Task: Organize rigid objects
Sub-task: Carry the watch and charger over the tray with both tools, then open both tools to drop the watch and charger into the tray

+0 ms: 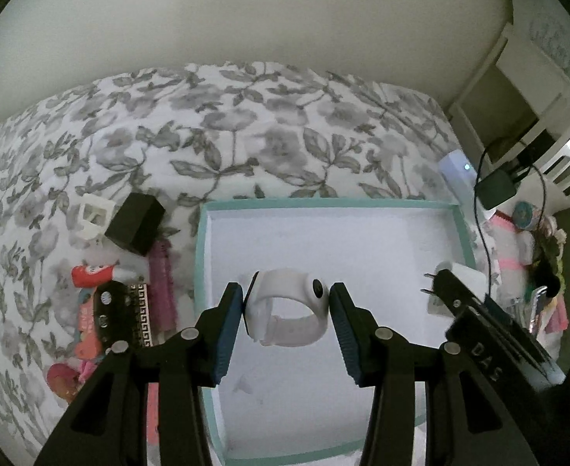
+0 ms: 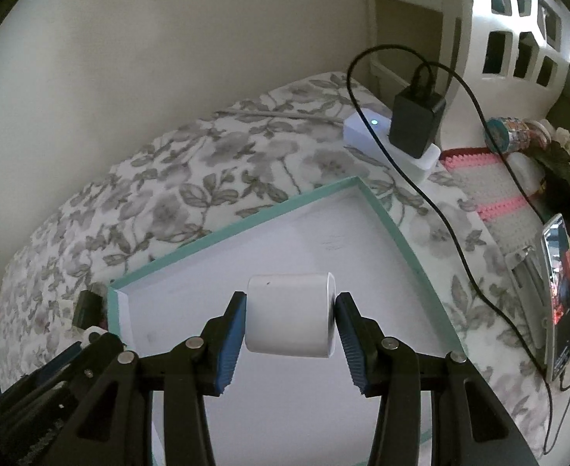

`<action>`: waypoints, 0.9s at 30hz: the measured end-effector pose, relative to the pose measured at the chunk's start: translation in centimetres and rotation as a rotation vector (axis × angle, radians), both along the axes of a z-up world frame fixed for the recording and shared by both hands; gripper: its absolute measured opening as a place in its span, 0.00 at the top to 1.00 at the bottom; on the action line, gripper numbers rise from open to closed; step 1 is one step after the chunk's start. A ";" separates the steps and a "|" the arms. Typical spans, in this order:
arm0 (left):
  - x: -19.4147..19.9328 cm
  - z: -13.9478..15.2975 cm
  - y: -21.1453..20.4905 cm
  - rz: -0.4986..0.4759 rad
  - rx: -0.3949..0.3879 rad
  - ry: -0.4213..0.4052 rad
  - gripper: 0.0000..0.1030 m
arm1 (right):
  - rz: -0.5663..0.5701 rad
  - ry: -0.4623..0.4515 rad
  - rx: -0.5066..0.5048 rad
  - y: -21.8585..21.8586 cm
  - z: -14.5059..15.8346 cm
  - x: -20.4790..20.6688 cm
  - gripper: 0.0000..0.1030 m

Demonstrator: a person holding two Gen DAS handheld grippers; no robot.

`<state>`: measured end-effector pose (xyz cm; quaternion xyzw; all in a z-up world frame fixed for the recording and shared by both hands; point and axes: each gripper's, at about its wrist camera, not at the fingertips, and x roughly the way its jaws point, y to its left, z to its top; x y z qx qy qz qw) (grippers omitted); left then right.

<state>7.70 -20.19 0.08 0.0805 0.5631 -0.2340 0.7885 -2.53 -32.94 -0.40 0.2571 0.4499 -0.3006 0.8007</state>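
Left wrist view: a white watch is pinched by the left gripper at mid-frame, over the teal box. A white plug is pinched by the right gripper. Both seem ready to be lowered and let go.

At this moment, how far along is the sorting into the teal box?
Nothing rests in the teal box yet. In hand: the left gripper holds a white smartwatch above it, and the right gripper holds a white charger plug there too. Left: the black block and colourful clutter beside the box.
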 end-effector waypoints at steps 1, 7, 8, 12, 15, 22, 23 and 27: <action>0.1 -0.3 -0.2 0.000 0.005 0.001 0.53 | -0.003 0.006 -0.003 -0.1 -0.1 0.0 0.52; 0.3 -1.6 -0.9 0.002 0.017 0.009 0.53 | -0.033 0.035 0.002 -1.3 -1.2 -0.4 0.52; 0.4 -1.8 -1.1 0.001 0.018 0.011 0.53 | -0.038 0.039 0.003 -1.4 -1.3 -0.5 0.52; 0.4 -2.4 -1.6 -0.003 0.028 0.016 0.53 | -0.050 0.053 0.003 -1.9 -1.8 -0.7 0.52; 0.3 -2.8 -2.0 -0.012 0.038 0.021 0.53 | -0.052 0.068 0.006 -2.0 -2.2 -0.8 0.52; 0.1 -2.9 -1.9 -0.011 0.055 0.012 0.49 | -0.043 0.071 0.005 -2.0 -2.3 -0.8 0.52; 0.1 -2.8 -1.8 -0.011 0.054 0.010 0.44 | -0.042 0.070 0.004 -2.0 -2.3 -0.8 0.52; 0.1 -2.2 -1.4 -0.001 0.047 -0.004 0.41 | -0.042 0.066 0.008 -1.9 -2.1 -1.0 0.52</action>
